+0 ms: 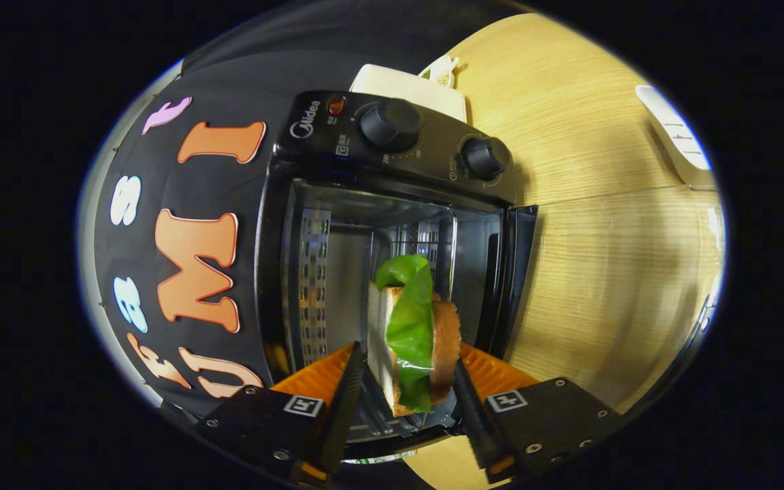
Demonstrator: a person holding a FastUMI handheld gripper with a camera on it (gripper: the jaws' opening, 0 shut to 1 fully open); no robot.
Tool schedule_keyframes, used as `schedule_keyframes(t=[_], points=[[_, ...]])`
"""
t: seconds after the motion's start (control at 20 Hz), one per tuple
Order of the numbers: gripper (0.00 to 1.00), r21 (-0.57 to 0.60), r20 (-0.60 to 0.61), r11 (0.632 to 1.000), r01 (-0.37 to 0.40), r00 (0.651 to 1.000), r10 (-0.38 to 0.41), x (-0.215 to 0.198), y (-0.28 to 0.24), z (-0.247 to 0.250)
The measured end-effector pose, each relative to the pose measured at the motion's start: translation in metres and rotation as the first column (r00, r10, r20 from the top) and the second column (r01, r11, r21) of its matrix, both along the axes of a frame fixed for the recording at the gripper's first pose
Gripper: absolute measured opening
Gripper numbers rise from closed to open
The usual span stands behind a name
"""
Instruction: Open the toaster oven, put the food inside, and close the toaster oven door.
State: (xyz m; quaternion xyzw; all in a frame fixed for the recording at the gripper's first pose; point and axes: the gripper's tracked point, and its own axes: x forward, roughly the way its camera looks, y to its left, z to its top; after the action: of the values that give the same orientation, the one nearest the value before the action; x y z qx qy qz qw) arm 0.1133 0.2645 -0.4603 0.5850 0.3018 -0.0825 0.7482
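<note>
A toy sandwich [426,320] of bread slices with a green lettuce leaf sits between my fingers, and my gripper [408,362] is shut on it, one finger on each bread side. Just beyond it stands the black toaster oven [392,156], seen turned sideways in this view, with two round knobs [390,124] and a red lamp on its control panel. Its door [521,272] hangs open over the wooden table. The sandwich is held at the mouth of the shiny cavity [337,272]; its wire rack is partly hidden behind the sandwich.
The oven stands on a light wooden table [603,238] against the black cloth wall [140,272]. A white box-like object [405,85] lies behind the oven. A white power strip [678,136] rests on the table farther off.
</note>
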Motion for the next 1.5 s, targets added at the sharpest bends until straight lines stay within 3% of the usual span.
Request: schedule_keyframes(t=[0.05, 0.1, 0.35, 0.6, 0.75, 0.95, 1.1, 1.25, 1.35, 1.4, 1.5], points=[[0.92, -0.009, -0.004, 1.0, -0.004, 1.0, 0.004, -0.001, 0.002, 0.0], [0.96, -0.013, -0.009, 1.0, -0.008, 1.0, 0.008, 0.001, 0.003, 0.001], [0.98, -0.051, -0.006, 0.998, -0.045, 0.999, 0.044, -0.023, 0.004, 0.015], [0.98, -0.105, 0.018, 0.986, -0.132, 0.991, 0.135, -0.076, -0.003, 0.051], [0.98, -0.219, 0.032, 0.942, -0.253, 0.963, 0.266, -0.111, -0.002, 0.073], [0.98, -0.474, -0.027, 0.778, -0.412, 0.89, 0.455, -0.157, -0.018, 0.08], [0.98, -0.61, -0.102, 0.646, -0.459, 0.854, 0.51, -0.176, -0.037, 0.075], [0.98, -0.742, -0.228, 0.423, -0.52, 0.79, 0.57, -0.196, -0.056, 0.056], [0.98, -0.775, -0.305, 0.298, -0.558, 0.742, 0.597, -0.206, -0.063, 0.044], [0.99, -0.781, -0.338, 0.249, -0.572, 0.724, 0.602, -0.212, -0.071, 0.034], [0.99, -0.778, -0.382, 0.2, -0.596, 0.701, 0.603, -0.215, -0.083, 0.015]])
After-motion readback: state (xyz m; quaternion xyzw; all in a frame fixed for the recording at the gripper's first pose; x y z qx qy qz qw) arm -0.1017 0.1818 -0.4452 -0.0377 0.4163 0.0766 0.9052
